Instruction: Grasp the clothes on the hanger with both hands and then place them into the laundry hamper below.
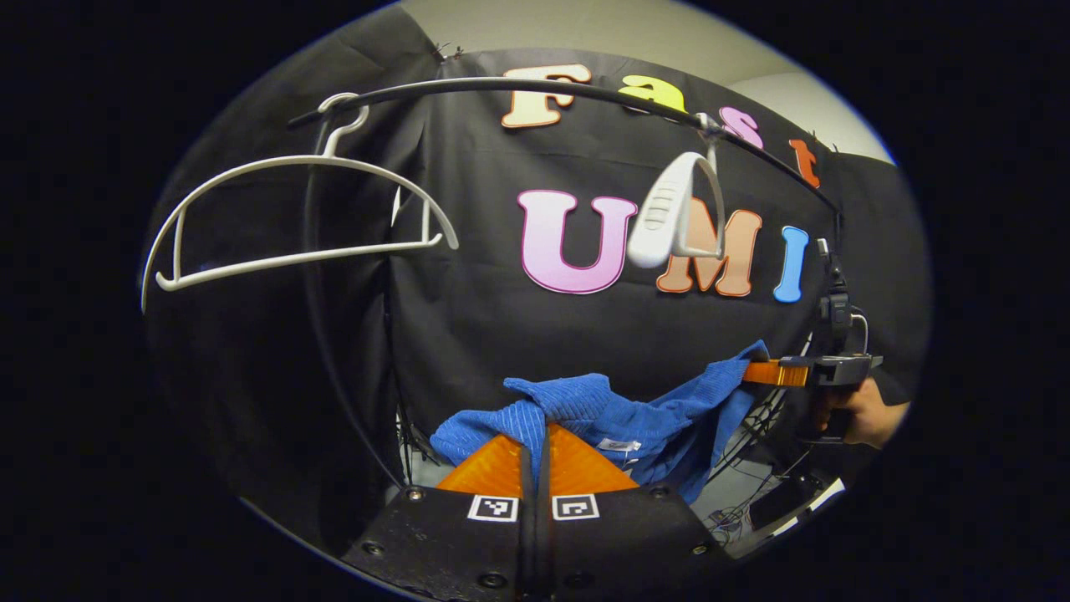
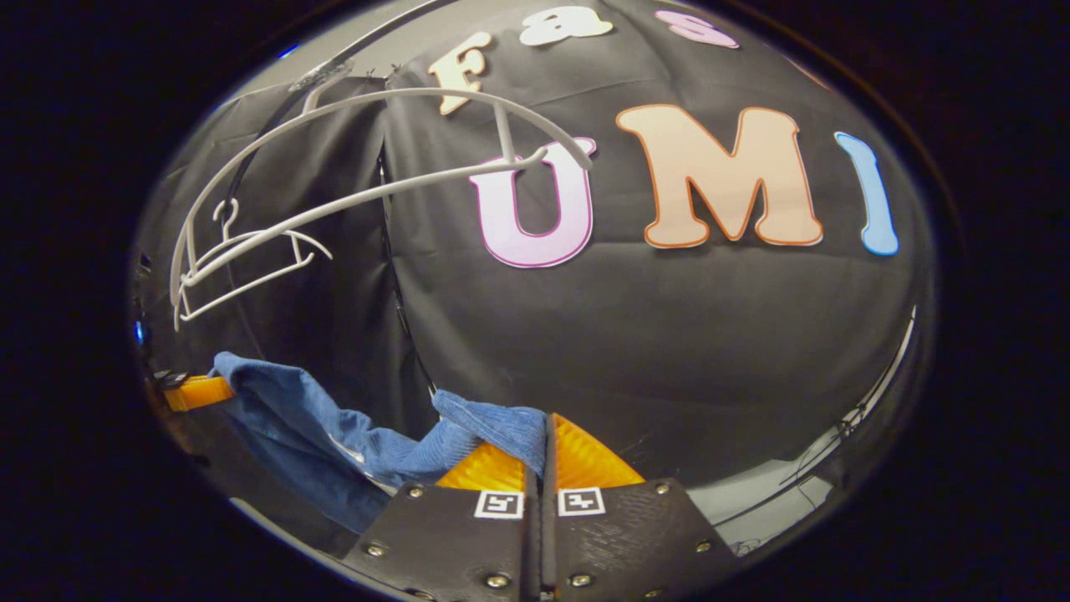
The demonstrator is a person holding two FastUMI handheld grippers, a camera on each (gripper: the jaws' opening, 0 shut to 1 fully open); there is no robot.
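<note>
Left tongs [image 1: 539,435]: fingers brought together, with blue cloth pinched between them, as seen in the left gripper view.
Right tongs [image 2: 543,431]: fingers closed alike on a fold of cloth, as seen in the right gripper view.
Right tongs, seen from the left gripper view: held level at the right edge.
Hand [image 1: 865,414]: wrapped round the right tongs' handle.

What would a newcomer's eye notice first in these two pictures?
First, the blue knitted garment, off its hanger and stretched between the left gripper and the right gripper, each shut on one end. Above it, two bare white hangers hang on the black rail.
</note>
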